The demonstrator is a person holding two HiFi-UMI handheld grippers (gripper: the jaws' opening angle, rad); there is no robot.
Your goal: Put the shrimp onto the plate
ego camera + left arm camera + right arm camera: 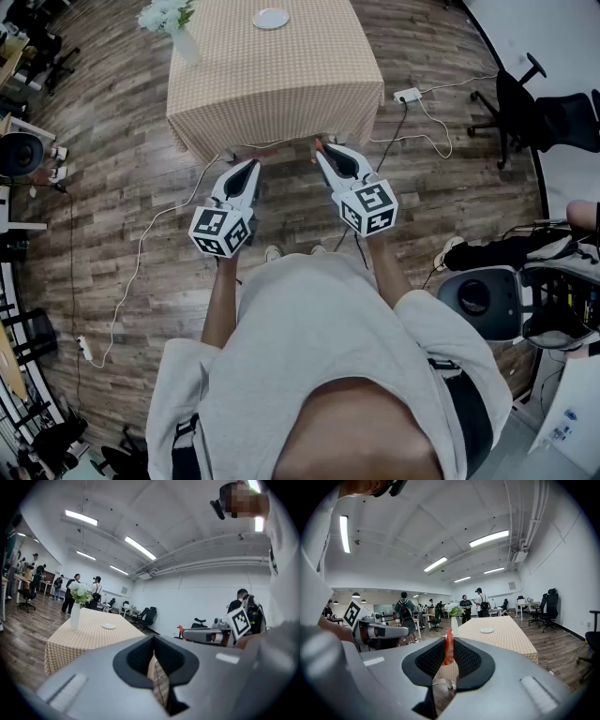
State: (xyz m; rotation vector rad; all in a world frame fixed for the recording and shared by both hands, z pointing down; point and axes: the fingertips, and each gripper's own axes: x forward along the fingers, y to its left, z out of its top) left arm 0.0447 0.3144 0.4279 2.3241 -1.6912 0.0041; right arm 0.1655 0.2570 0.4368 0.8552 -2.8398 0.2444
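Overhead, head view: the person stands at the near end of the table point(281, 84), with both grippers held out about at its near edge.
Head view, plate: the plate point(270, 18) sits at the far end of the cloth, well apart from both grippers and roughly on the line between them.
Head view, shrimp: a small orange tip shows at the nose of the right gripper point(323, 152). The left gripper point(251, 169) shows nothing.
Left gripper view, jaws: pressed together with nothing between them; only checked cloth shows through the slit.
Left gripper view, plate: ahead and off to the left, past the vase point(75, 615).
Right gripper view, jaws: clamped on the shrimp point(448, 645), which stands upright, its long axis running along the pads and poking out beyond the tips.
Right gripper view, plate: ahead and a little right of the jaws, far down the table.
Judgement: the carry is the right hand's; it calls for a long forward reach over the cloth, keeping clear of the vase.
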